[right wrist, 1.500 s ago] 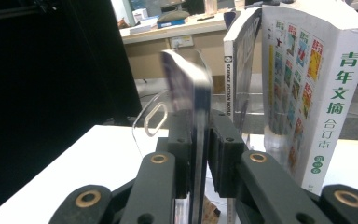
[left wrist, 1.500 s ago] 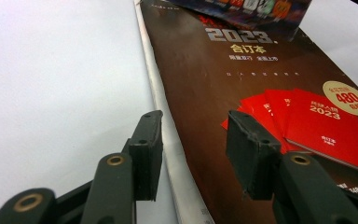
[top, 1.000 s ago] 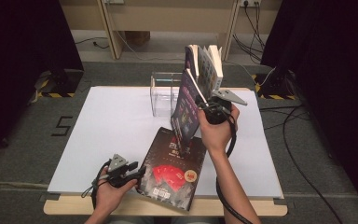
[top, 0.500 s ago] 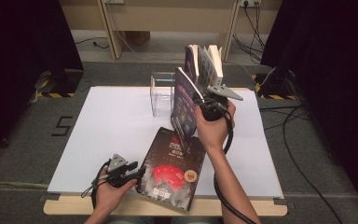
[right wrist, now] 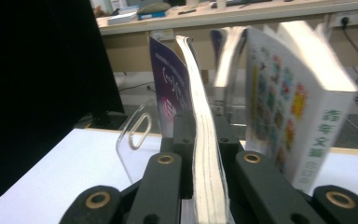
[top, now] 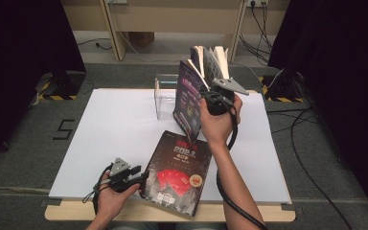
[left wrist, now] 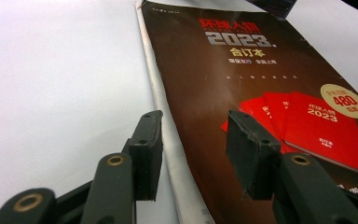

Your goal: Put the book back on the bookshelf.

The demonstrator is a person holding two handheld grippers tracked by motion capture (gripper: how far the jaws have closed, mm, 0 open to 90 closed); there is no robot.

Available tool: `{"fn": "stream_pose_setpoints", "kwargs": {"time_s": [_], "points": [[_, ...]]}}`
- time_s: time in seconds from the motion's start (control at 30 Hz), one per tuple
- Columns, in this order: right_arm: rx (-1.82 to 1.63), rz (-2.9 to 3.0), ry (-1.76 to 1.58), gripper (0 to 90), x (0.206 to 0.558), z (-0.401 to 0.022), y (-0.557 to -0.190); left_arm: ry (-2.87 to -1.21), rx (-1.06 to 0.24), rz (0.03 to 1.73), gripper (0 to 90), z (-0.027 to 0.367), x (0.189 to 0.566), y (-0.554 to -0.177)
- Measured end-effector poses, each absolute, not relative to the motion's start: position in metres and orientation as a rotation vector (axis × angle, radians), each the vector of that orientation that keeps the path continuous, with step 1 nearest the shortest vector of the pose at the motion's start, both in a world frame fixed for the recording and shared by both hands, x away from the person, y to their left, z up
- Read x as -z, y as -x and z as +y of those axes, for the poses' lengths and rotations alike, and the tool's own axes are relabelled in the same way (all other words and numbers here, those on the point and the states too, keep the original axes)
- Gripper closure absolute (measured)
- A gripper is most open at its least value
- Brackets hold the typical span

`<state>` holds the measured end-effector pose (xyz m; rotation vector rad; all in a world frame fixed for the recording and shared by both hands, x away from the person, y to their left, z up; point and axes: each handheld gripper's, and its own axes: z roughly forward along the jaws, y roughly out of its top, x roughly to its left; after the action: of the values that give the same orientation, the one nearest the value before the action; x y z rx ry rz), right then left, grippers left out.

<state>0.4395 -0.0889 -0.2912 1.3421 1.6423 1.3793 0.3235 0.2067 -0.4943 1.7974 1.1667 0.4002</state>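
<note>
Both right claw (right wrist: 200, 154) pads clamp the upright purple book (right wrist: 193, 116).

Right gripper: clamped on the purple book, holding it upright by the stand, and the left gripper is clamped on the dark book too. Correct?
Not the left gripper: in the left gripper view its jaws stand open over the dark book's edge. The right gripper is clamped on the upright purple book by the stand.

a clear acrylic stand (top: 165, 96) on the white table (top: 110, 134), upright books (top: 215, 60) behind.
</note>
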Motion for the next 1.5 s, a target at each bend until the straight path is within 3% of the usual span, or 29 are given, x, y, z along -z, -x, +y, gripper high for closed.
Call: {"fn": "stream_pose_setpoints", "kwargs": {"time_s": [0.37, 1.5], "points": [[-1.360, 1.592, -1.326, 84.6, 0.285, -0.091, -0.440, -1.805, -0.395, 1.165, 55.3, 0.204, 0.496, -0.323], [-1.281, 1.548, -1.348, 84.6, 0.291, -0.055, -0.500, -1.794, -0.396, 1.171, 55.4, 0.208, 0.495, -0.325]]}}
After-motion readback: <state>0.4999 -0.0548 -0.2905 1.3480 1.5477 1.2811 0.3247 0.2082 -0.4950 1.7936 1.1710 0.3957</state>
